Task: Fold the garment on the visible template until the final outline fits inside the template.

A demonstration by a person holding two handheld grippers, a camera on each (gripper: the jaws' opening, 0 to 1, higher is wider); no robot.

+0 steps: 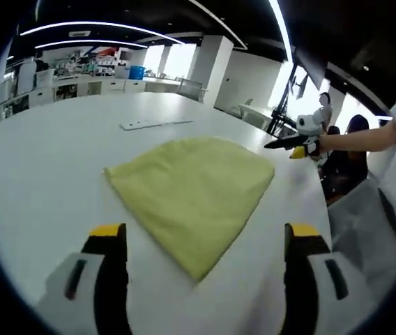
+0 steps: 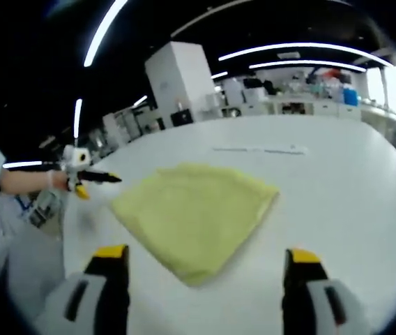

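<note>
Left gripper view is showing the garment [image 1: 192, 194] lying folded on the table [image 1: 44, 174] — apparently near done. Left gripper [image 1: 205, 251] and right gripper [image 2: 206, 272] are hovering near it — jaws wide open, gripping nothing.

Both grippers are hanging above the white table [image 1: 37, 181], not touching anything. Left gripper [image 1: 205, 241] has its jaws spread wide apart, nothing between them. Same deal with the right gripper [image 2: 206, 262], jaws wide and empty. From the left gripper view the right one sits out past the table's far edge, held by a bare forearm [image 1: 355, 138], jaws look pinched together there.
</note>
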